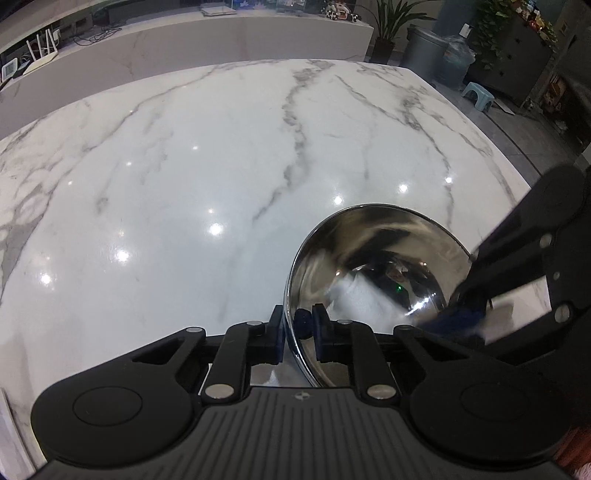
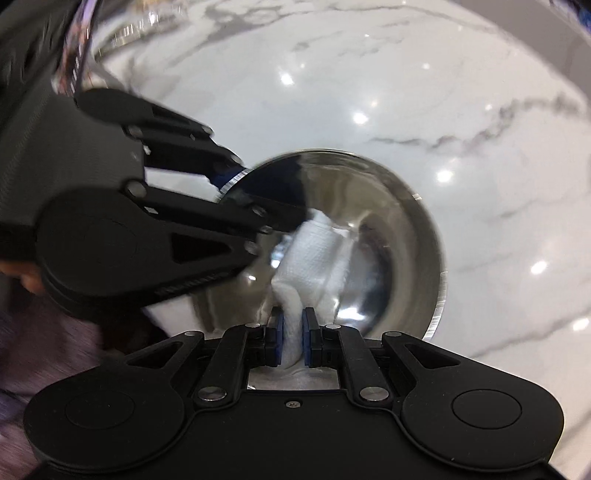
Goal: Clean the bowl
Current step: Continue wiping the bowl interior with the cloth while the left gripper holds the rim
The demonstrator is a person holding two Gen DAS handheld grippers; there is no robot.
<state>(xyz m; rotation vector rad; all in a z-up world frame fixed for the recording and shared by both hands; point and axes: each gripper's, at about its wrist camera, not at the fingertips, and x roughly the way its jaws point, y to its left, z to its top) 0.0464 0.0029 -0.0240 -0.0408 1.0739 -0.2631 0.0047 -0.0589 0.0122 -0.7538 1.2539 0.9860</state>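
A shiny steel bowl (image 1: 373,254) stands on the white marble table (image 1: 184,184), at the lower right in the left wrist view. My left gripper (image 1: 298,325) is shut on the bowl's near rim, with one pad outside the wall and one inside. A white paper towel (image 2: 317,254) lies against the bowl's (image 2: 399,229) inner wall. My right gripper (image 2: 293,334) is shut on the towel's near end and points steeply down into the bowl. From the right wrist view the left gripper (image 2: 229,181) clamps the rim at the left. The right gripper (image 1: 461,317) looks blurred in the left wrist view.
Beyond the table runs a long white counter (image 1: 221,40). To the far right stand a potted plant (image 1: 388,22), a grey bin (image 1: 424,48), a water jug (image 1: 456,61) and a small blue stool (image 1: 478,94). A purple sleeve (image 2: 44,354) shows at the lower left.
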